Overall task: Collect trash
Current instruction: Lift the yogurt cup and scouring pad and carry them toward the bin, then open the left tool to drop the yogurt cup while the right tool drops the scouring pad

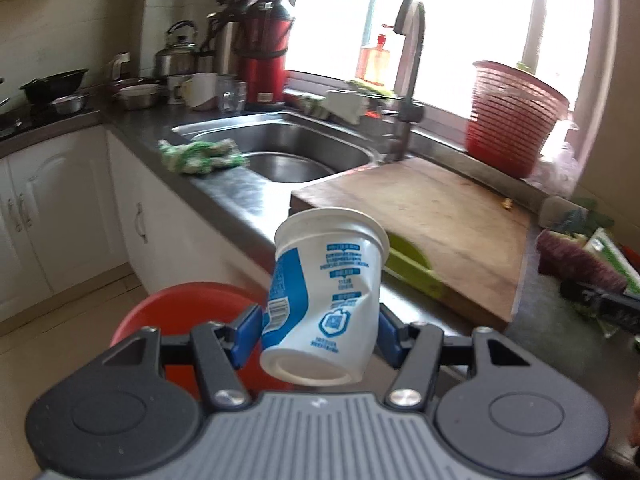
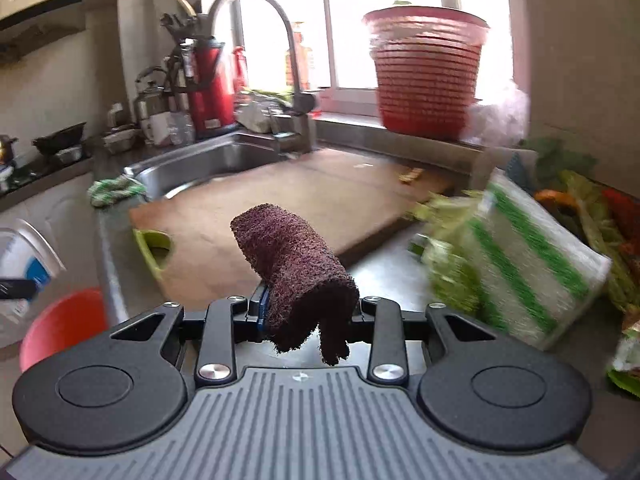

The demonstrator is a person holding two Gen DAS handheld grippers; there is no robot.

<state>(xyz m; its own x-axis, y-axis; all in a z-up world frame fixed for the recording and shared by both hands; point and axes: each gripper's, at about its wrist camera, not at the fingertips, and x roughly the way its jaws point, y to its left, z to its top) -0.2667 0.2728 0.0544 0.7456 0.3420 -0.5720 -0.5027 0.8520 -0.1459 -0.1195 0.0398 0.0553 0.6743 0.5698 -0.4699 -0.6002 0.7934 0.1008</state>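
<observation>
A dented white and blue yogurt cup [image 1: 328, 300] lies tilted between the blue pads of my left gripper [image 1: 319, 334], which is shut on it. It hangs past the counter's edge, above a red bucket [image 1: 180, 312] on the floor. In the right wrist view my right gripper [image 2: 308, 308] is shut on a folded dark purple scouring pad [image 2: 292, 264], held above the counter in front of the wooden cutting board [image 2: 280, 200]. The cup [image 2: 24, 256] and the red bucket [image 2: 64, 324] also show at that view's left edge.
The steel sink [image 1: 280, 152] and its faucet [image 1: 408, 80] lie behind the cutting board [image 1: 420, 220]. A green and white rag [image 1: 200, 156] sits on the sink's rim. A red slatted basket [image 2: 424, 72] stands on the windowsill. A green-striped pack [image 2: 520, 264] and vegetable scraps crowd the counter's right.
</observation>
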